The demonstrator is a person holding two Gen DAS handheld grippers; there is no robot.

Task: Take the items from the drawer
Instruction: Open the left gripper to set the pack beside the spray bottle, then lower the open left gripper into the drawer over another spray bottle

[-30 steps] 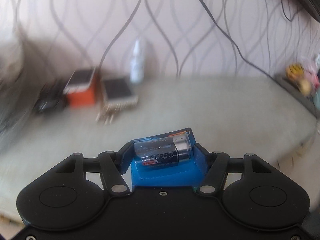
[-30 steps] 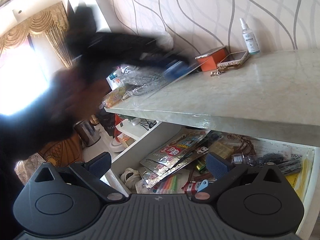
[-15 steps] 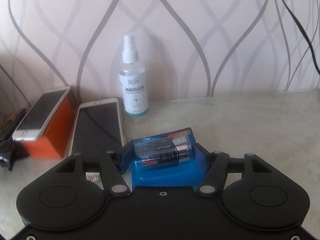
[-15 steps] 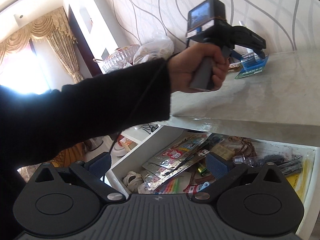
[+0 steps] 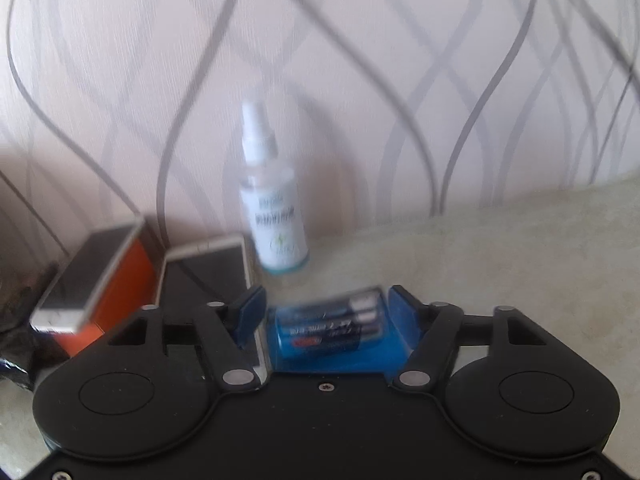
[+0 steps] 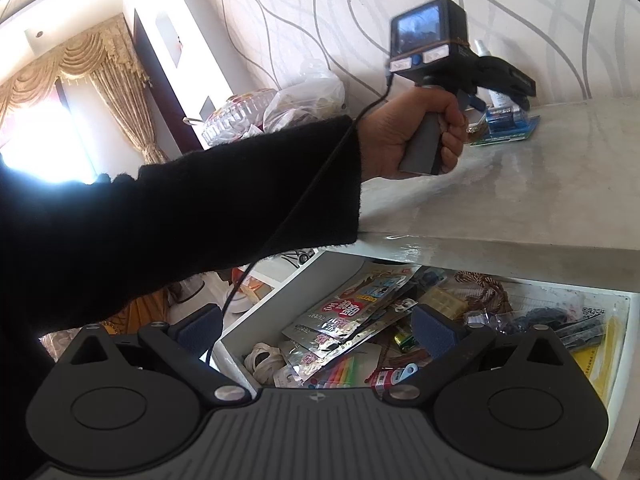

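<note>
Overhead, wavy wallpaper (image 5: 360, 80) — marble countertop (image 6: 540, 184)

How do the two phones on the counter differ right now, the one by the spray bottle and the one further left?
The phone by the spray bottle lies flat on the counter, with its near end hidden behind the left gripper. The left phone sits raised on an orange box and is angled away to the left. Its whole length shows. Both lie face up with dark screens and pale rims, near the wall.
</note>
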